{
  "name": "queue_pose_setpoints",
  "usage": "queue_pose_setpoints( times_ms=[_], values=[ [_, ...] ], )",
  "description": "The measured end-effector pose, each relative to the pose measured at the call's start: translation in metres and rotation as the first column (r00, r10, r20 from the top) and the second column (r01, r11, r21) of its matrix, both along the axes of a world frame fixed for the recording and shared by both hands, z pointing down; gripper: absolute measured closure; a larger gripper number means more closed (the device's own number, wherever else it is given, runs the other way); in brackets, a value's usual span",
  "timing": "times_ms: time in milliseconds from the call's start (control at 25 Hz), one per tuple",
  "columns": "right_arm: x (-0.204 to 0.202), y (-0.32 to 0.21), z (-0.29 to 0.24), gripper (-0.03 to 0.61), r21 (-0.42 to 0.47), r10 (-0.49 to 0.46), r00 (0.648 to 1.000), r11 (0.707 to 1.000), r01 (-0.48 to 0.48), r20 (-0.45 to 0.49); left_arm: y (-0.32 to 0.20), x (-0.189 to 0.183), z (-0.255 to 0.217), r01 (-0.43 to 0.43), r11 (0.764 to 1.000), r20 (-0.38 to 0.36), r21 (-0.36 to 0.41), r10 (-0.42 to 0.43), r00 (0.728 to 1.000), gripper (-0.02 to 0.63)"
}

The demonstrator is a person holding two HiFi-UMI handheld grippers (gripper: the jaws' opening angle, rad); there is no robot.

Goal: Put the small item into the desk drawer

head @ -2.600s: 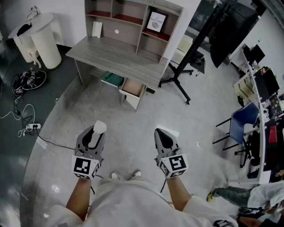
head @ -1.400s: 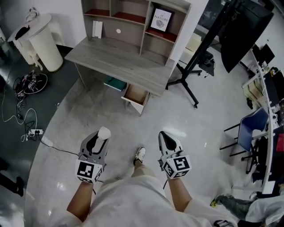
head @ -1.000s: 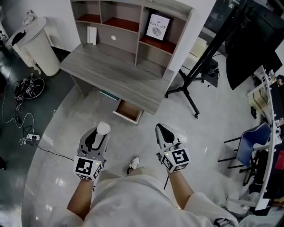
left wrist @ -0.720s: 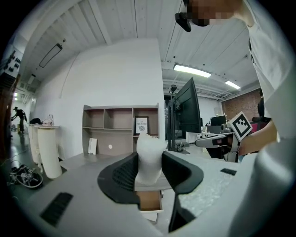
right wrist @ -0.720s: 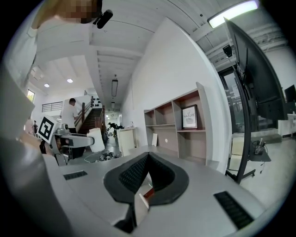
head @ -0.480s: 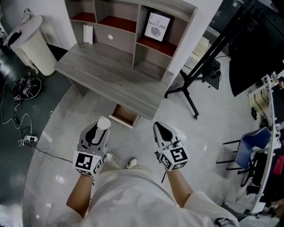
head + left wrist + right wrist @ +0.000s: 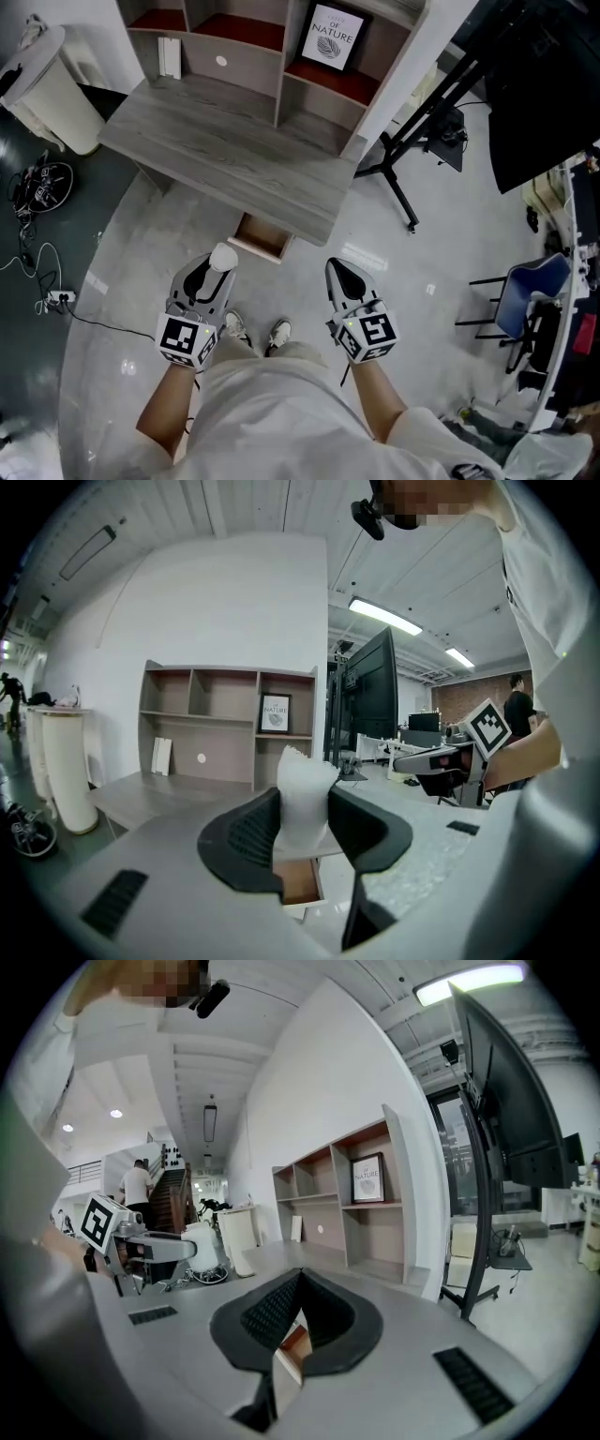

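My left gripper [image 7: 214,272] is shut on a small white crumpled item [image 7: 223,256]; the same white item [image 7: 302,799] stands pinched between the dark jaws in the left gripper view. My right gripper [image 7: 341,278] is shut with nothing in it, its jaw tips meeting [image 7: 296,1281]. Ahead and below stands the grey wooden desk [image 7: 225,155]. Its open drawer [image 7: 262,238] juts out from under the desk's front edge, just beyond both grippers, and its brown inside looks empty. The open drawer [image 7: 298,881] also shows below the left jaws.
A shelf unit [image 7: 272,47] with a framed picture [image 7: 332,37] sits on the desk's back. A white bin [image 7: 42,89] and cables [image 7: 33,187] lie left. A black stand [image 7: 427,122] with a large screen is right, and a blue chair [image 7: 520,291] far right. The person's shoes [image 7: 255,333] are below.
The desk and drawer have come closer and lower in the head view as the person walked toward them. Both grippers keep their hold and spacing.
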State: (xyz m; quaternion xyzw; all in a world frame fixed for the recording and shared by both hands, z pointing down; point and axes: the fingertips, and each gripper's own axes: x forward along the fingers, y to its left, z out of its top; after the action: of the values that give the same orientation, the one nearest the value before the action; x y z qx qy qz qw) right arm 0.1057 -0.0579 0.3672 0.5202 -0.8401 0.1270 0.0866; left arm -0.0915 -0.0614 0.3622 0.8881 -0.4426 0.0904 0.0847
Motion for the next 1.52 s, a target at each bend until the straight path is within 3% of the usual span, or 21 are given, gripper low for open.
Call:
queue_pose_setpoints(
  times_ms=[240, 440, 920, 1160, 1520],
  values=[
    [-0.015, -0.001, 0.029, 0.580, -0.065, -0.012, 1.000, 0.998, 0.011, -0.012, -0.018, 0.000, 0.044, -0.022, 0.997, 0.020, -0.079, 0.023, 1.000, 0.448],
    [-0.016, -0.009, 0.059, 0.580, -0.102, -0.007, 1.000, 0.995, 0.005, -0.020, -0.041, 0.013, 0.102, -0.076, 0.988, 0.108, -0.137, 0.091, 0.990, 0.448],
    [-0.024, -0.009, 0.123, 0.580, -0.187, -0.021, 1.000, 0.982, 0.017, -0.021, -0.073, 0.035, 0.244, -0.140, 0.936, 0.254, -0.325, 0.228, 0.940, 0.448],
    [-0.030, -0.011, 0.149, 0.580, -0.218, -0.034, 0.999, 0.975, 0.032, -0.008, -0.088, 0.048, 0.302, -0.194, 0.905, 0.324, -0.379, 0.326, 0.888, 0.448],
    [-0.024, -0.015, 0.182, 0.581, -0.247, -0.024, 1.000, 0.969, 0.025, 0.007, -0.117, 0.068, 0.346, -0.245, 0.881, 0.472, -0.404, 0.431, 0.769, 0.446]
  ],
)
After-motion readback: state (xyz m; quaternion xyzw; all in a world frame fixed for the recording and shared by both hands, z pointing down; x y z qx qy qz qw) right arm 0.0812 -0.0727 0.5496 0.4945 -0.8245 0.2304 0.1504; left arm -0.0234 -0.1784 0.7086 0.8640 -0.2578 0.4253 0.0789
